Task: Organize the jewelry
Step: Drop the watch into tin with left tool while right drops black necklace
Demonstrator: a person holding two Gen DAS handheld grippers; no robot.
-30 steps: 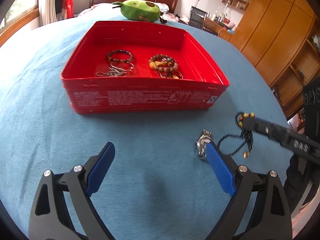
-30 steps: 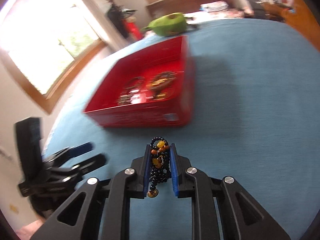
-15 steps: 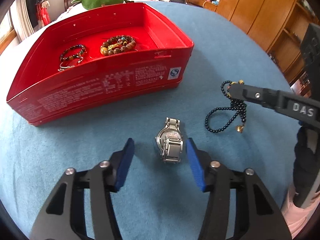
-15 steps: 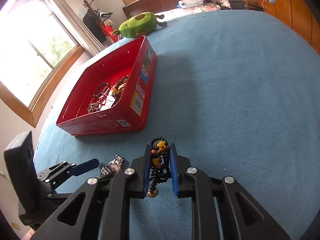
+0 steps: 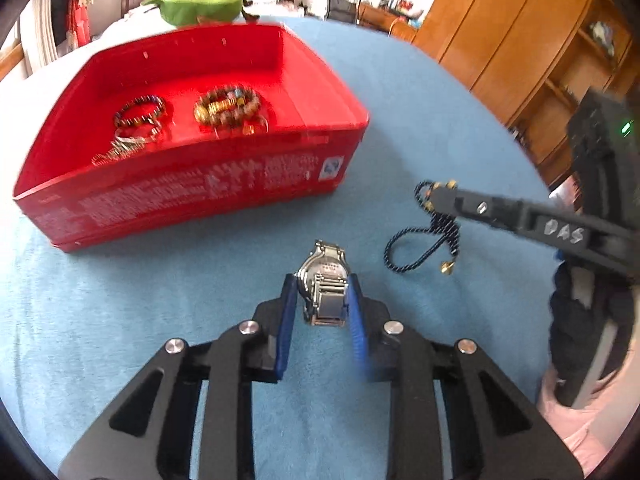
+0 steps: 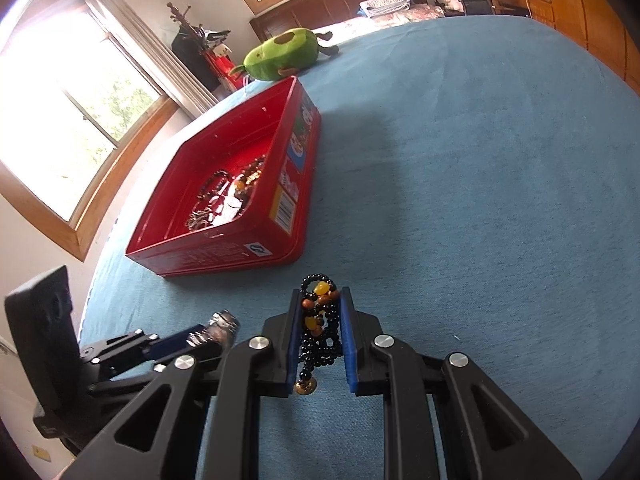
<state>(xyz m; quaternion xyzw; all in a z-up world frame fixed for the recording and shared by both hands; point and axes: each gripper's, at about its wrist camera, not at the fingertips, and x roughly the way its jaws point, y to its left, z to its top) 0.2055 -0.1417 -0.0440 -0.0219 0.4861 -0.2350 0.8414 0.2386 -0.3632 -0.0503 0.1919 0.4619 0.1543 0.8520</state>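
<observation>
A silver metal watch [image 5: 325,292] lies on the blue cloth between the blue pads of my left gripper [image 5: 320,284]. Its jaws are closing, and both pads touch the watch's sides. To the right, my right gripper [image 5: 440,196] is shut on a black bead strand [image 5: 424,248], whose loop and gold end hang down to the cloth. The right wrist view shows the strand [image 6: 318,328], with amber and brown beads, pinched between the pads of the right gripper [image 6: 321,300]. An open red tin [image 5: 200,192] behind holds a brown bead bracelet [image 5: 226,106] and a dark one [image 5: 140,110].
The blue cloth [image 6: 480,200] stretches wide to the right of the red tin [image 6: 224,252]. A green avocado plush [image 6: 286,54] lies past the tin's far end. Wooden cupboards [image 5: 500,40] stand at the right and a window [image 6: 60,100] at the left.
My left gripper has moved right and forward until its pads straddle the watch, and its jaws have narrowed from wide apart to the watch's width. The right gripper still holds the bead strand.
</observation>
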